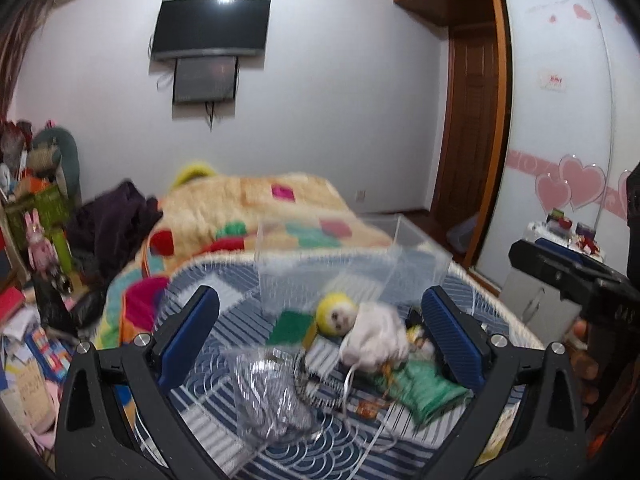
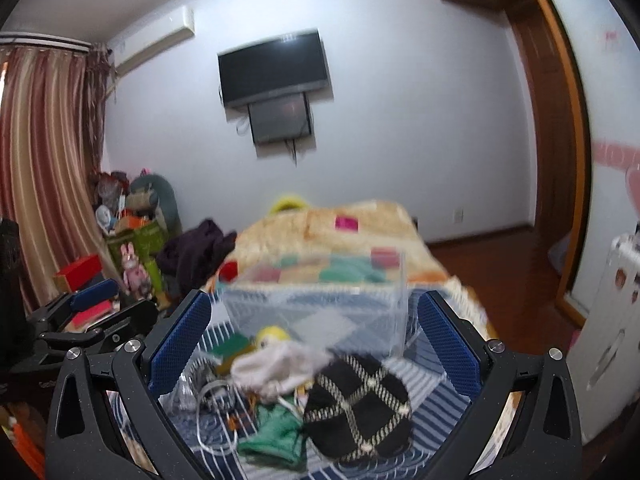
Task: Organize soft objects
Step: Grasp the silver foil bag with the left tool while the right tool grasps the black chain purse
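A pile of soft things lies on the blue striped bedsheet [image 1: 224,316]. It holds a small doll with a yellow hood [image 1: 336,314], a white cloth [image 1: 374,338], a green cloth [image 1: 424,392] and a black diamond-pattern cloth [image 2: 360,404]. The doll [image 2: 272,336], white cloth [image 2: 280,368] and green cloth [image 2: 276,432] also show in the right wrist view. A clear plastic box [image 1: 352,248] stands just behind the pile. My left gripper [image 1: 320,336] is open and empty over the pile. My right gripper [image 2: 312,340] is open and empty above the black cloth.
A crumpled clear plastic bag [image 1: 272,396] and a white cable [image 1: 352,400] lie in the pile. A patchwork blanket [image 1: 256,208] covers the far bed. Clutter and boxes [image 1: 36,216] stand at the left. A white cabinet [image 2: 608,328] is at the right.
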`<state>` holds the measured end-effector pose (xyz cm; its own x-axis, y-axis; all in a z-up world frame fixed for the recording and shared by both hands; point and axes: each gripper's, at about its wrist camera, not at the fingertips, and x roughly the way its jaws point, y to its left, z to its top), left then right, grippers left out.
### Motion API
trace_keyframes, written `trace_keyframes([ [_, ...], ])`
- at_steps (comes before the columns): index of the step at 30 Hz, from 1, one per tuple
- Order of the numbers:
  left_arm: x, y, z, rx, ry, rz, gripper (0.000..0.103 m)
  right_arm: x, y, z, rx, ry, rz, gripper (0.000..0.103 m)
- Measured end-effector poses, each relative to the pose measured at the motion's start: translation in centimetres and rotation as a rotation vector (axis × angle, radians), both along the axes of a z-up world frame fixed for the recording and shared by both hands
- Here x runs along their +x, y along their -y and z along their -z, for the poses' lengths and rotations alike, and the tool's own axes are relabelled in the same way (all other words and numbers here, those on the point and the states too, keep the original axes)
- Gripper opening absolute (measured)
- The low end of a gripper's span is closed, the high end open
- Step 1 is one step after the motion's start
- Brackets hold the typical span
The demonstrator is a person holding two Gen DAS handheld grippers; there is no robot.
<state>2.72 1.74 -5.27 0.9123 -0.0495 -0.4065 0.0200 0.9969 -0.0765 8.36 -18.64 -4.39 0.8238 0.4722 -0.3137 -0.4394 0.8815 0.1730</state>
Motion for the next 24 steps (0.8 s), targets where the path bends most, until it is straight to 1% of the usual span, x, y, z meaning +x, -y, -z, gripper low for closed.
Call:
trace_keyframes([
  [1, 0.2, -0.2, 0.7, 0.007, -0.025, -0.001, 0.096, 0.5, 0.2, 0.7, -0.003, -0.035, -0.001, 0.103],
  [2, 0.4, -0.2, 1.2, 0.014, -0.044, -0.003, 0.090, 0.8, 0.4, 1.1, -0.006, -0.059, -0.004, 0.103],
  [3, 0.6, -0.4, 1.9, 0.022, -0.070, -0.006, 0.088, 1.1, 0.6, 1.6, -0.008, -0.081, -0.004, 0.103],
  [6, 1.4, -1.2, 3.8, 0.010, -0.134, -0.022, 0.086, 2.0, 1.1, 3.4, -0.027, -0.155, -0.001, 0.100],
  [9, 2.4, -2.4, 5.4, -0.024, -0.191, -0.040, 0.086, 2.9, 1.2, 5.0, -0.062, -0.228, 0.002, 0.092],
  [12, 3.3, -3.4, 7.1, -0.079, -0.248, -0.036, 0.085, 3.7, 1.0, 6.4, -0.093, -0.293, 0.007, 0.087],
  [15, 3.8, -3.9, 7.9, -0.094, -0.284, -0.041, 0.083, 4.2, 1.0, 7.4, -0.111, -0.338, 0.012, 0.081],
  [16, 3.9, -4.0, 8.2, -0.096, -0.288, -0.043, 0.083, 4.3, 1.2, 7.7, -0.112, -0.354, 0.012, 0.079],
  [18, 3.7, -4.7, 8.4, -0.129, -0.284, -0.039, 0.083, 4.4, 1.4, 7.9, -0.105, -0.369, 0.017, 0.079],
  [20, 3.1, -5.2, 7.9, -0.158, -0.262, -0.033, 0.083, 4.7, 1.9, 8.0, -0.080, -0.377, 0.014, 0.079],
  [23, 2.8, -5.4, 7.2, -0.138, -0.247, -0.038, 0.083, 4.8, 2.2, 7.8, -0.075, -0.372, 0.019, 0.079],
  [24, 2.8, -5.4, 7.1, -0.128, -0.246, -0.047, 0.083, 4.8, 2.2, 7.9, -0.079, -0.375, 0.017, 0.076],
])
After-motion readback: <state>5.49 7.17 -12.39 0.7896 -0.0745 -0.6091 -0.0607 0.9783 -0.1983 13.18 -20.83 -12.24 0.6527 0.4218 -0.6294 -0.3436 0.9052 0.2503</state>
